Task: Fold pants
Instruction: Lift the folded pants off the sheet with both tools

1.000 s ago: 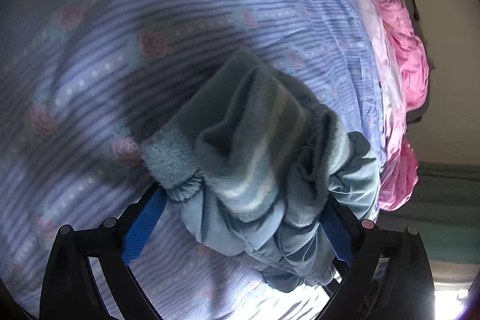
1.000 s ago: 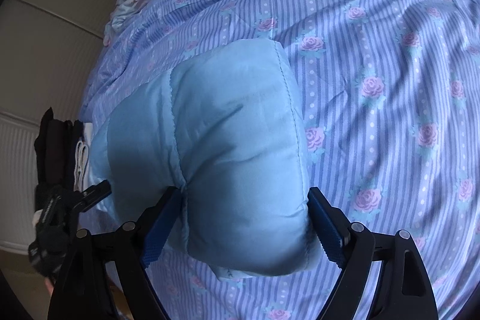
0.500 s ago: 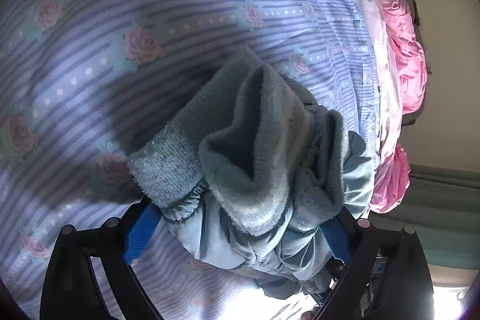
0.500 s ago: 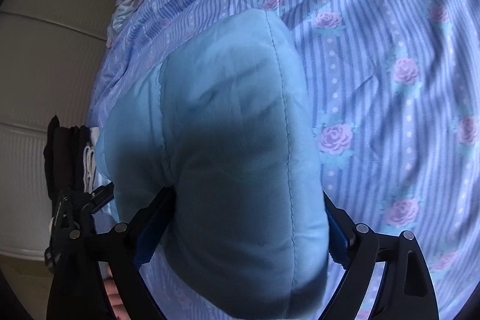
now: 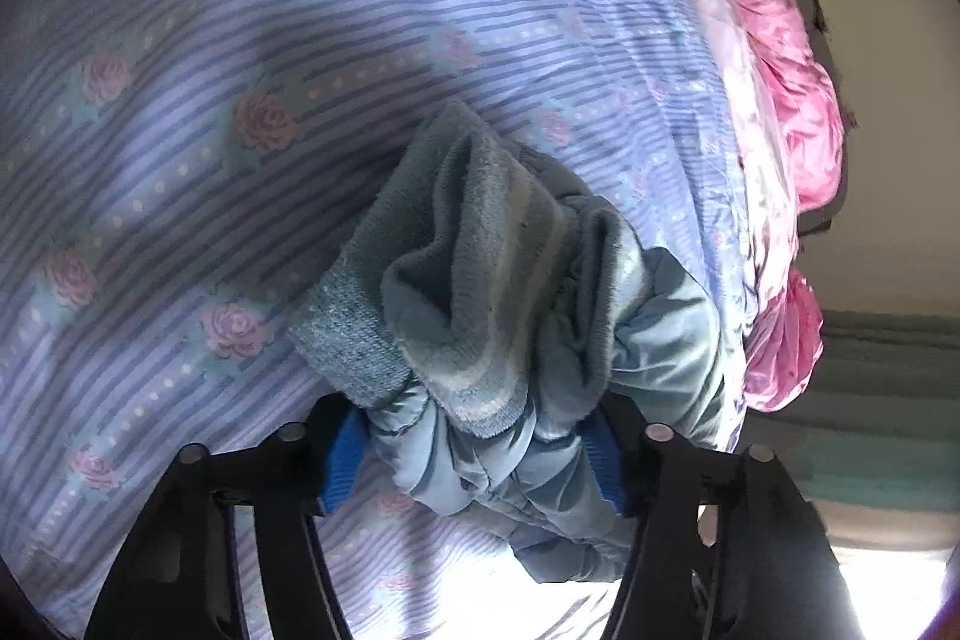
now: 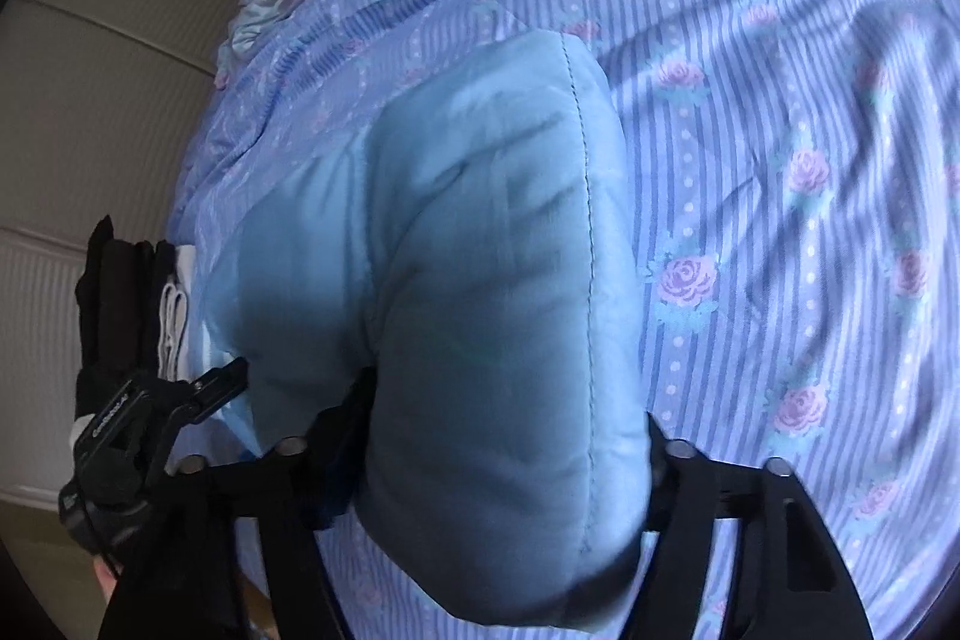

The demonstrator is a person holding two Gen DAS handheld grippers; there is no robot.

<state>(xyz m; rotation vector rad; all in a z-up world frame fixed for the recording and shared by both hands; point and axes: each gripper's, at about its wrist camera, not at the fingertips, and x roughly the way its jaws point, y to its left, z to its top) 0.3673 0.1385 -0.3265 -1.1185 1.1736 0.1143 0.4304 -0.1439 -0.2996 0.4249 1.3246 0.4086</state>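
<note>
Gripping the pants (image 5: 498,340), left gripper (image 5: 474,454) and right gripper (image 6: 504,466) clamp padded folds

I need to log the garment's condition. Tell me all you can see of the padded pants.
The padded pants are light blue with a smooth quilted shell, stitched seams and a grey-blue fleece lining and ribbed cuff. The left claw grips a bunched end, lining turned outward; the right claw grips a puffy shell part. They appear lifted above the floral striped bedcover.

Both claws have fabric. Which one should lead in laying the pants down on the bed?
Probably right. The right claw grips a smooth, puffy fold of the light blue quilted pants; the left claw clamps a bunched cuff with fleece lining exposed.
</note>
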